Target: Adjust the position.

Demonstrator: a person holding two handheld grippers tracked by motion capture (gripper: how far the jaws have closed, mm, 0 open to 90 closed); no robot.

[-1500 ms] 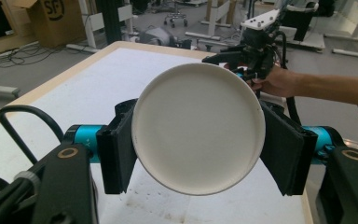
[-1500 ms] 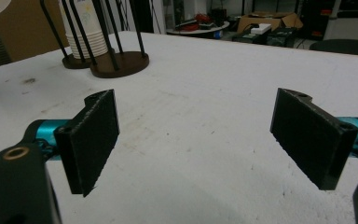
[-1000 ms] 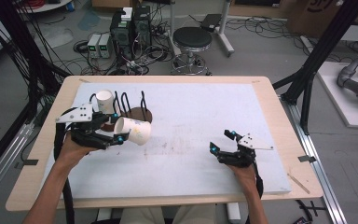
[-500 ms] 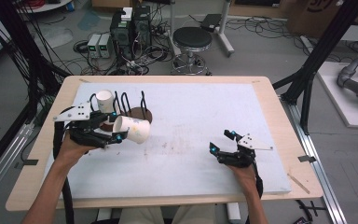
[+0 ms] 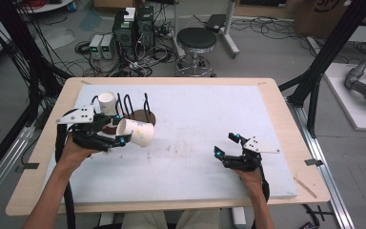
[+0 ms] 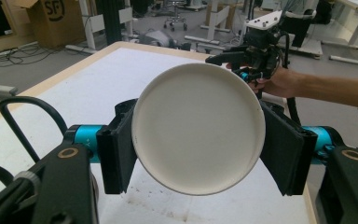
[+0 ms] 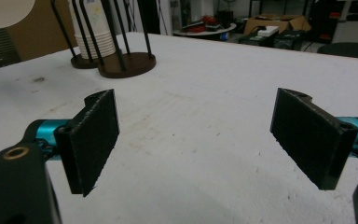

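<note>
A plain white paper cup [image 5: 136, 132] is clamped sideways between the jaws of the left gripper [image 5: 117, 135], near the worktop's left edge, just beside the wire cup rack [image 5: 132, 107]. Its round base (smooth, unmarked) is turned toward the gripper. The right gripper [image 5: 226, 147] is held wide open, empty.

Your left gripper [image 5: 119, 136] holds the cup [image 5: 136, 132] on its side, right of the cup stack [image 5: 107, 102] (in the rack [image 5: 136, 112] behind); your right gripper [image 5: 228, 145] sits well apart, rightward.
</note>
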